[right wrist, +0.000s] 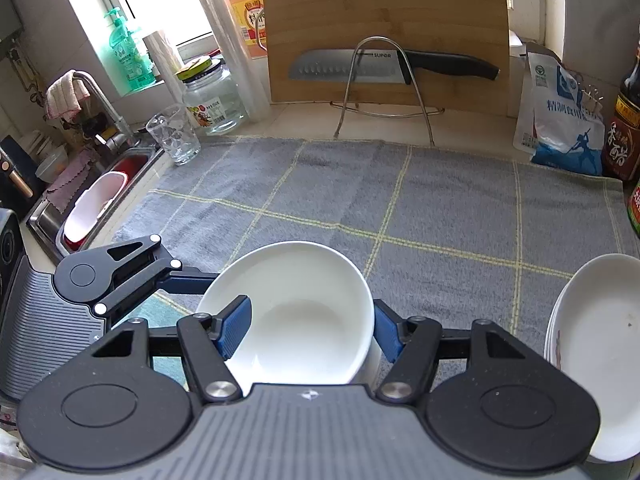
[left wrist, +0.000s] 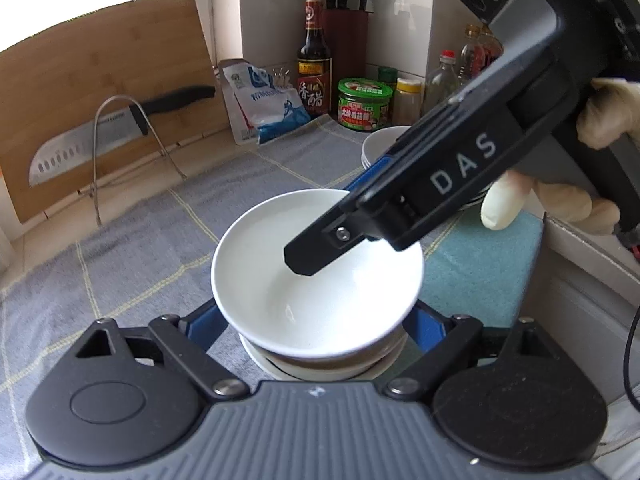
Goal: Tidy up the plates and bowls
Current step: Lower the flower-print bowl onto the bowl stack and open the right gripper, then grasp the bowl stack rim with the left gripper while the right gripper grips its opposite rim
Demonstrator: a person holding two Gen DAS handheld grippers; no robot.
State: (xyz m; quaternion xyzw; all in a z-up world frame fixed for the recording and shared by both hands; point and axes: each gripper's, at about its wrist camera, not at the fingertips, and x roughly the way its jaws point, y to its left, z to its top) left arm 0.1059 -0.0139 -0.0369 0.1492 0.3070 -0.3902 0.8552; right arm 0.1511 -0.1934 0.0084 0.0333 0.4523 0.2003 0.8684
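1. Left wrist cam: left tongs [left wrist: 316,320] spread wide w/ a white bowl [left wrist: 316,276] between the blue fingers [left wrist: 204,320], bowl sitting on top of a stack of bowls [left wrist: 320,364]. Can't tell if pads actually touch it. Right tongs [left wrist: 316,248] reach in from upper right, one finger dipping inside the bowl. Plates [left wrist: 384,144] just behind them on the grey cloth [left wrist: 140,248].
2. Right wrist cam: right tongs [right wrist: 310,328] straddle the bowl [right wrist: 296,316] wall near the rim, left pad inside, right pad outside, looks like a pinch. Left tongs [right wrist: 120,276] off to the left. Plates [right wrist: 596,348] to the right, board [right wrist: 384,20] + knife [right wrist: 392,66] straight ahead.
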